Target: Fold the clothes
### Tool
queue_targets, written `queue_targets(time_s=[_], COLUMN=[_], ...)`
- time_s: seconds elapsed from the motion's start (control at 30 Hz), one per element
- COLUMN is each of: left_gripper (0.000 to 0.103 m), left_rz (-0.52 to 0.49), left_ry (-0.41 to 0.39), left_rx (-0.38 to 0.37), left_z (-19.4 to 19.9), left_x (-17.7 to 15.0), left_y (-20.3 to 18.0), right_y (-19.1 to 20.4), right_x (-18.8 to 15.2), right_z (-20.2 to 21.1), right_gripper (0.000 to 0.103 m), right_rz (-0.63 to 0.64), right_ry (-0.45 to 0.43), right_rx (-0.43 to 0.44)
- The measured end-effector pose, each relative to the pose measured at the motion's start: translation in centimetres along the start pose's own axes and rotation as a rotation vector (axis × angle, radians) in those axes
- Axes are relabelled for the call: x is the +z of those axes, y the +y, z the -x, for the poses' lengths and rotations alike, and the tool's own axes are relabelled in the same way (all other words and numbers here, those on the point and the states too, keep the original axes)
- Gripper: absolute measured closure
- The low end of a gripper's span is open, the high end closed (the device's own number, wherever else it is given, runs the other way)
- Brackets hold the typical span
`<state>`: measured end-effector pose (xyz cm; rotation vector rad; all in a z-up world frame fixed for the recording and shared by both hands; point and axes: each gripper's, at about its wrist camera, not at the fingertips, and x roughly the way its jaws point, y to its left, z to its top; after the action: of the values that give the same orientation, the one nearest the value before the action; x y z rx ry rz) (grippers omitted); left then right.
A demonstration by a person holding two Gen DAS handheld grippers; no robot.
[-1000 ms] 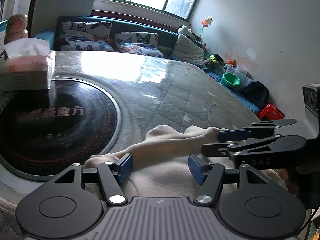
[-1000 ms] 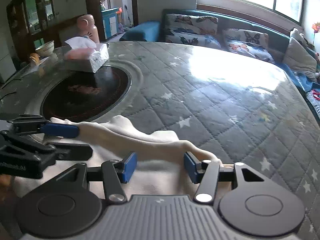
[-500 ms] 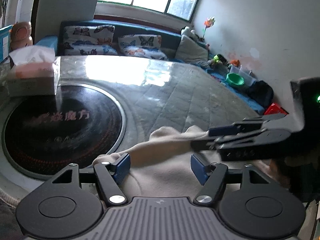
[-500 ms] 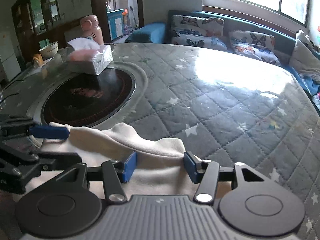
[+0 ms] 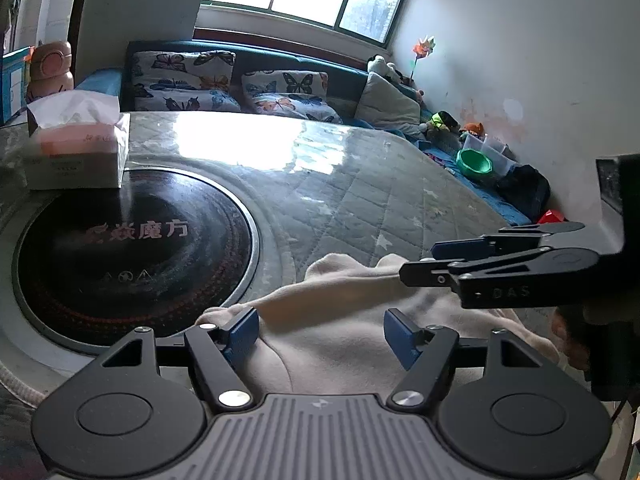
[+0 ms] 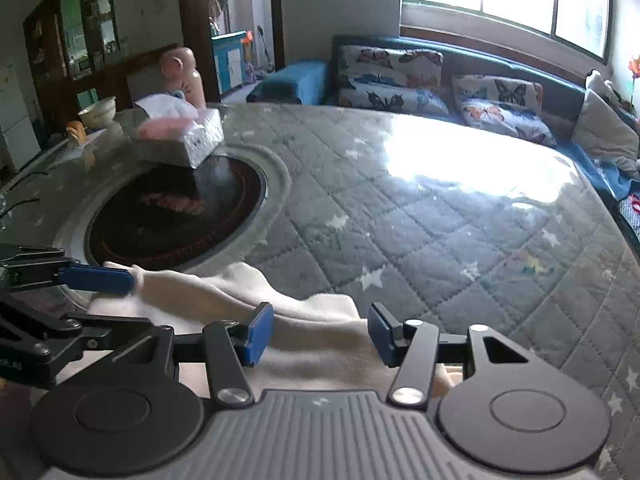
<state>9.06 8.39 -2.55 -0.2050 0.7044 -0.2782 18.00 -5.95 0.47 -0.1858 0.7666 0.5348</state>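
Note:
A cream garment (image 5: 332, 320) lies bunched at the near edge of the quilted table and also shows in the right wrist view (image 6: 316, 336). My left gripper (image 5: 326, 334) is open, its blue pads astride the cloth's near part, holding nothing. My right gripper (image 6: 320, 334) is open above the cloth's right end. In the left wrist view the right gripper (image 5: 436, 260) reaches in from the right over the cloth. In the right wrist view the left gripper (image 6: 100, 304) reaches in from the left at the cloth's left end.
A round black induction plate (image 5: 132, 248) is set in the table left of the cloth. A tissue box (image 5: 76, 152) stands behind it. A sofa with butterfly cushions (image 5: 184, 80) lines the far side. A green bowl (image 5: 474, 162) and clutter sit at the right wall.
Both grippers stay open over the cloth. Both views have drifted slightly back and up, and the cloth's folds have shifted a little between the fingers.

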Motion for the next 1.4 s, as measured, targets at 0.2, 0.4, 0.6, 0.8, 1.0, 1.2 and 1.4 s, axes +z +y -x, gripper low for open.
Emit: queue_targets(time_s=[0.2, 0.4, 0.6, 0.8, 1.0, 1.2, 1.4], left_gripper=[0.029, 0.028, 0.028, 0.028, 0.028, 0.028, 0.027], left_rz=[-0.012, -0.027, -0.018, -0.028, -0.091, -0.099, -0.110], left_ry=[-0.010, 0.015, 0.009, -0.009, 0.032, 0.073, 0.065], left_rx=[-0.011, 0.001, 0.026, 0.024, 0.017, 0.047, 0.036], left_z=[0.7, 0.2, 1.0, 2.8, 2.6, 2.1, 1.6], left_x=[0.0, -0.4, -0.6, -0.7, -2.0, -2.4, -1.7], left_y=[-0.6, -0.6, 0.2, -0.3, -1.7, -1.6, -3.1], right_y=[0.8, 0.7, -0.4, -0.8, -0.8, -2.5, -2.1], right_x=[-0.3, -1.5, -1.4, -0.6, -0.6, -0.4, -1.8], right_z=[1.4, 0.7, 1.5, 1.5, -0.8, 0.8, 2.2], right_gripper=[0.050, 0.050, 0.050, 0.050, 0.062, 0.062, 0.063], right_rz=[0.008, 0.011, -0.001, 0.004, 0.004, -0.018, 0.028], right_ry=[-0.011, 0.031, 0.017, 0.003, 0.040, 0.002, 0.033], right_rx=[0.039, 0.039, 0.014, 0.031, 0.051, 0.022, 0.063])
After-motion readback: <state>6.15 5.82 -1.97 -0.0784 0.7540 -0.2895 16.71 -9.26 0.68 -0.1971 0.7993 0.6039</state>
